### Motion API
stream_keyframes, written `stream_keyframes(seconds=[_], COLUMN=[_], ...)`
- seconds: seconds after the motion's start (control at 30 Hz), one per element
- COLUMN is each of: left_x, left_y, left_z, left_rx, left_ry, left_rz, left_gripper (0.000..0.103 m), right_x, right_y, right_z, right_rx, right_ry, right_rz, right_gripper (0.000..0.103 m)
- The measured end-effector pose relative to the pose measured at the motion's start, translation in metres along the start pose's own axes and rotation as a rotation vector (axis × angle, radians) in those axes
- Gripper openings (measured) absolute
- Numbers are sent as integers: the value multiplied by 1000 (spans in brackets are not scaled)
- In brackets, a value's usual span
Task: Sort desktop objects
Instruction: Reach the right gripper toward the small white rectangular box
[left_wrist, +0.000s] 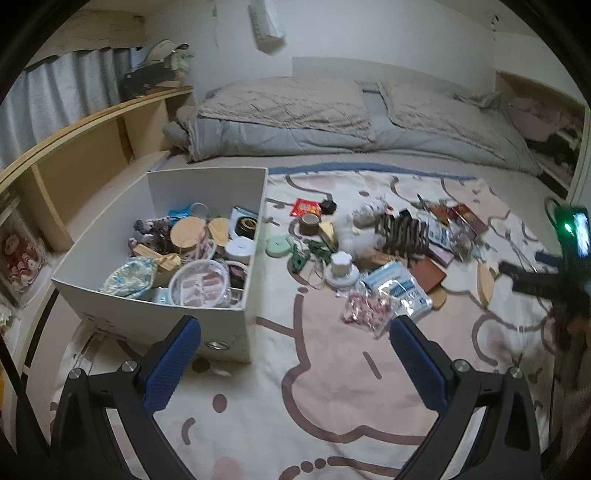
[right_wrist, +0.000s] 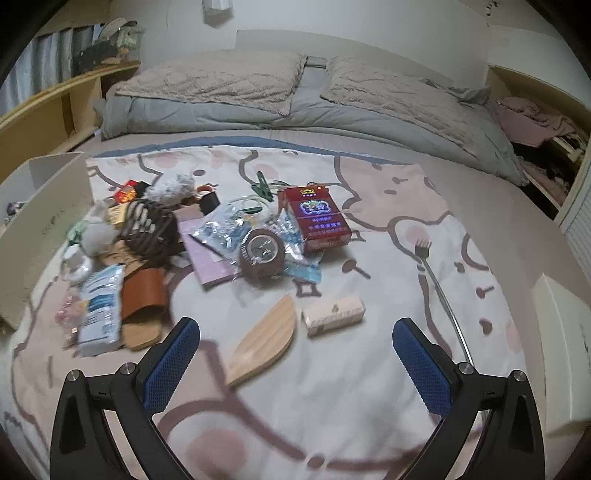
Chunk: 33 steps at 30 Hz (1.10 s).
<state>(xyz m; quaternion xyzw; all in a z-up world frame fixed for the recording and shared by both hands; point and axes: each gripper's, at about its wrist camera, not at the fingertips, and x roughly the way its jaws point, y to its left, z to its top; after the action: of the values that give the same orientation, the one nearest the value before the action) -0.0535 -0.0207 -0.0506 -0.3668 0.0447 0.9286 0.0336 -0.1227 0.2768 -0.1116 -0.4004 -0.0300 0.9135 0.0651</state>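
A white box (left_wrist: 255, 236) stands on the bed at the left, filled with several small items. A heap of loose objects lies on the patterned blanket to its right: a white jar (left_wrist: 341, 271), a blue-white packet (left_wrist: 400, 291), a striped item (left_wrist: 402, 230). My left gripper (left_wrist: 295, 362) is open and empty, above the blanket by the box's near corner. My right gripper (right_wrist: 295, 363) is open and empty, just above a leaf-shaped wooden piece (right_wrist: 264, 343). Beyond it lie a small beige box (right_wrist: 334, 314), a red box (right_wrist: 317, 218) and a round brown item (right_wrist: 262, 256).
A metal fork-shaped scratcher (right_wrist: 436, 284) lies to the right. A second white container (right_wrist: 561, 332) is at the right edge. Pillows and a grey quilt (left_wrist: 332, 122) lie at the back, a wooden shelf (left_wrist: 74, 147) on the left. The right gripper's body (left_wrist: 554, 266) shows in the left wrist view.
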Motion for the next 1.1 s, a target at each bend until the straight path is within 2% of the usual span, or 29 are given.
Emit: stream_keyframes(seconds=[0.2,0.23,0.33,0.5,0.6,0.73,1.1], left_x=[9,10,13,20,23,26,26], left_y=[-10,-11,-14,-18,-21,-27,-38], left_z=[0,1,1,1,2,3,2], left_rx=[48,52,60,73,79,92,114], left_ry=[12,14,21,39,51,50,53], left_rz=[10,13,5,1,-3,-7,-15], left_gripper=[103,103,103,103,103,103,103], right_x=[36,41,56,80,90,92,88], right_y=[-7,-8,-10,-20,-21,-16,-9], right_z=[12,13,15,13,12,10,-1], right_rx=[-34,-40,-61,-40,-30,-48,-55], right_ry=[33,36,55,107,130,139,118], right_rz=[-15,-10,15,93,132,142,70], right_gripper=[100,91,74,54,53,53,54])
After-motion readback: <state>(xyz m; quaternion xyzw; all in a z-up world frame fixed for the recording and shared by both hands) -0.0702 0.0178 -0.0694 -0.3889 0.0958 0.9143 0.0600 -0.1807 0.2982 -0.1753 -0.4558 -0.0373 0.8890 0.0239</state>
